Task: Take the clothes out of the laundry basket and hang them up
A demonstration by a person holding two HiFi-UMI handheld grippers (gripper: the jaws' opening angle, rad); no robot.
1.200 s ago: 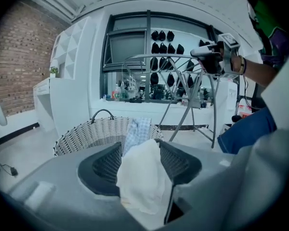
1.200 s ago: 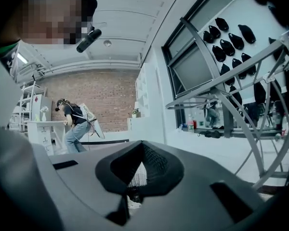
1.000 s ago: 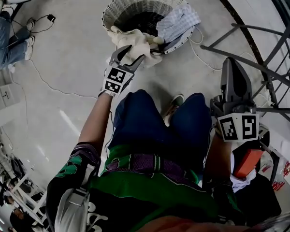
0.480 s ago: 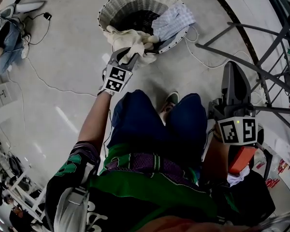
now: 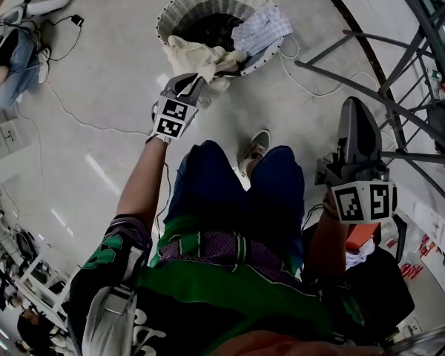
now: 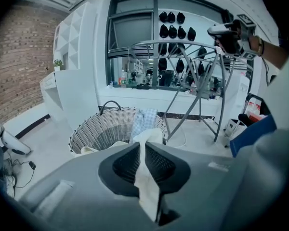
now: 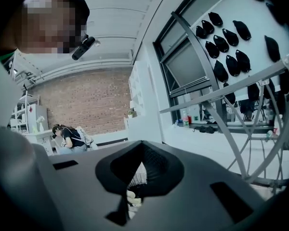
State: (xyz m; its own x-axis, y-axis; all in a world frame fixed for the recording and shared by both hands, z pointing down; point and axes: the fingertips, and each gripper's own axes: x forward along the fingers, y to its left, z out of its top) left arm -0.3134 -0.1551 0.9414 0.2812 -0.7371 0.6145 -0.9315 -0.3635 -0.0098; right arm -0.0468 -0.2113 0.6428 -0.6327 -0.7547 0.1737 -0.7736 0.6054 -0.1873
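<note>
Green-and-black jersey [image 5: 208, 284], navy trousers [image 5: 211, 188]

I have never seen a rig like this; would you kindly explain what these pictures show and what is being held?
There is no robot here: a person holds a two-jaw gripper in each hand. One picture comes from a camera on the person's head, looking down; the other two from cameras riding on the grippers. On the floor stands a wicker laundry basket with a cream cloth and a checked cloth draped over its rim; a metal drying rack stands at the right. The left gripper has just been closing its jaws and now pinches the cream cloth. The right gripper is shut and empty.
</note>
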